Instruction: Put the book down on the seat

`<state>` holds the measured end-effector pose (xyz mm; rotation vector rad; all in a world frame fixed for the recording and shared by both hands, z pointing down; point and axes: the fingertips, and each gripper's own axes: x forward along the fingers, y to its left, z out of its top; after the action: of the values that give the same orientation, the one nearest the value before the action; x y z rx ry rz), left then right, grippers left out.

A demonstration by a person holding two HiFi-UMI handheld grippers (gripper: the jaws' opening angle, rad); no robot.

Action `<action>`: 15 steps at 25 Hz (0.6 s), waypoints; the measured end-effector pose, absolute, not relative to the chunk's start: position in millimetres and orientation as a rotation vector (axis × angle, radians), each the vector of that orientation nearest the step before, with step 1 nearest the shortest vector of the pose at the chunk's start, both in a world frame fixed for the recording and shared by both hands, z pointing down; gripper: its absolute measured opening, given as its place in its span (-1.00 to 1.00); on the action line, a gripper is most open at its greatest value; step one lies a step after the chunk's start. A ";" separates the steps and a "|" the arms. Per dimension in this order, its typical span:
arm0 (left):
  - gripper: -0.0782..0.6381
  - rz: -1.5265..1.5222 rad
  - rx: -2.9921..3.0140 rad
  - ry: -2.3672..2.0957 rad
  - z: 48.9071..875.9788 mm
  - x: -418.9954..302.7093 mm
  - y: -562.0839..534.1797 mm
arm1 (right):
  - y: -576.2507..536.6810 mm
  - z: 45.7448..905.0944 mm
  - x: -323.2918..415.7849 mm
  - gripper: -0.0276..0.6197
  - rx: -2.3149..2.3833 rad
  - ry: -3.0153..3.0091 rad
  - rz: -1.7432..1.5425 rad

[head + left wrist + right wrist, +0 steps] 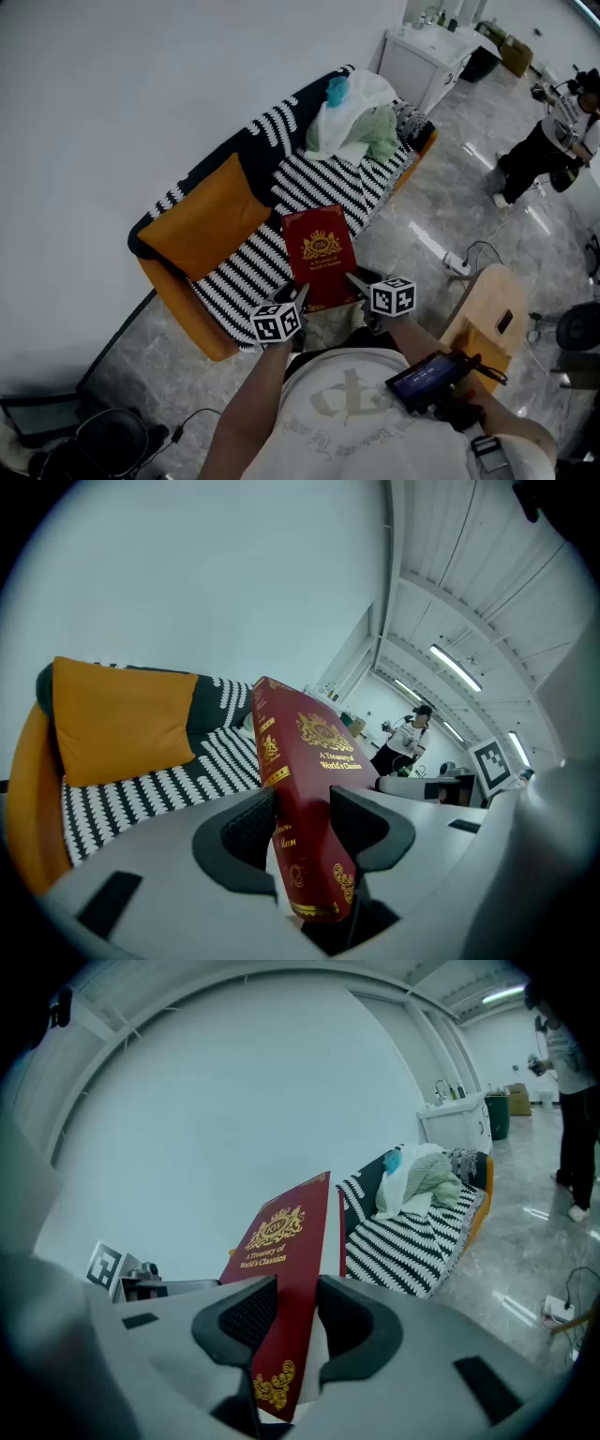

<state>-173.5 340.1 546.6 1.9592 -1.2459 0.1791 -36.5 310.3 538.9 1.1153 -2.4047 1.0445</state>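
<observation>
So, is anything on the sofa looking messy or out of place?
Yes: a crumpled heap of clothes lies at the far end of the striped seat, untidy and taking up room. The orange cushion sits normally at the near end. Nothing looks spilled or damaged.

The right tongs (296, 1309) clamp the red book (281, 1241) by its lower edge, with a striped sofa (403, 1252) bearing piled clothes (422, 1180) beyond.
</observation>
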 end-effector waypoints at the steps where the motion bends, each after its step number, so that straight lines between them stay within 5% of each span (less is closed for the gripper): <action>1: -0.25 0.178 1.958 -1.251 544.0 -174.7 344.4 | 314.7 537.3 -37.4 -0.45 1.109 -2.407 1.046; 15: -0.25 0.131 1.946 -1.328 520.3 -179.4 353.8 | 320.2 516.1 -41.8 -0.45 1.041 -2.492 1.033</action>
<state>-179.4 353.8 520.3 1.9459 -1.3285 0.1313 -41.8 320.2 516.1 1.0412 -2.4919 1.0326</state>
